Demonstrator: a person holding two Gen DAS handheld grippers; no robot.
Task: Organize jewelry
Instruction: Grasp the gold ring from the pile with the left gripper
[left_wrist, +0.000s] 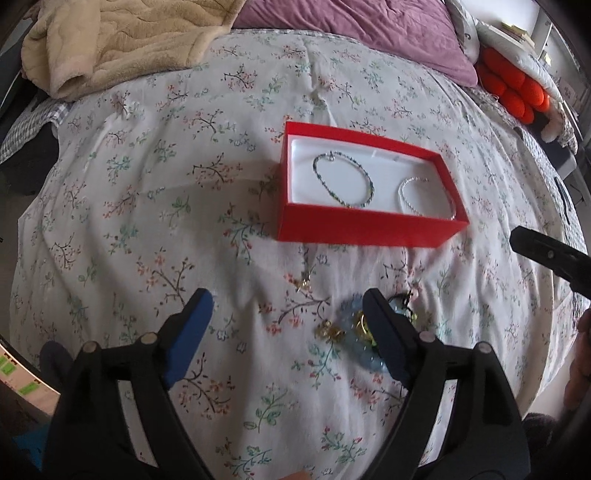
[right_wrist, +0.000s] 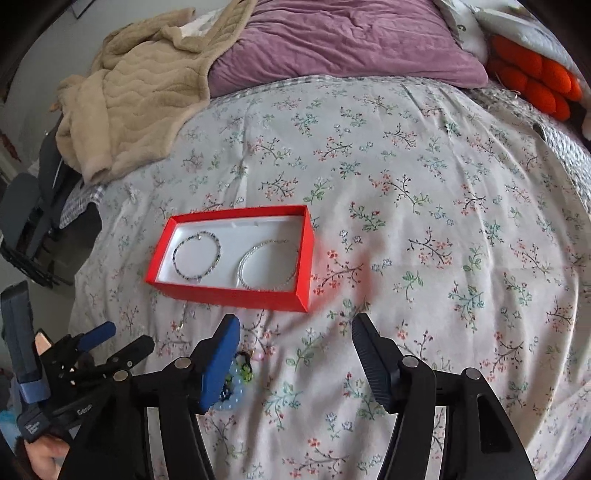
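A red box (left_wrist: 365, 225) with a white lining lies on the floral bedspread; it also shows in the right wrist view (right_wrist: 236, 295). Inside lie a dark beaded bracelet (left_wrist: 343, 177) (right_wrist: 197, 258) and a silver bracelet (left_wrist: 424, 195) (right_wrist: 267, 264). A loose pile of jewelry (left_wrist: 354, 332) with a pale blue ring, gold pieces and a dark piece lies in front of the box, partly behind my left gripper's right finger; it shows beside my right gripper's left finger (right_wrist: 236, 380). A thin chain with a gold charm (left_wrist: 304, 282) lies near the box. My left gripper (left_wrist: 288, 306) is open and empty. My right gripper (right_wrist: 295, 332) is open and empty.
A beige fleece blanket (right_wrist: 140, 92) lies at the far left of the bed, a purple pillow (right_wrist: 351, 44) at the head, an orange plush thing (right_wrist: 535, 85) at the far right. The right gripper's finger (left_wrist: 546, 254) shows at the left view's right edge.
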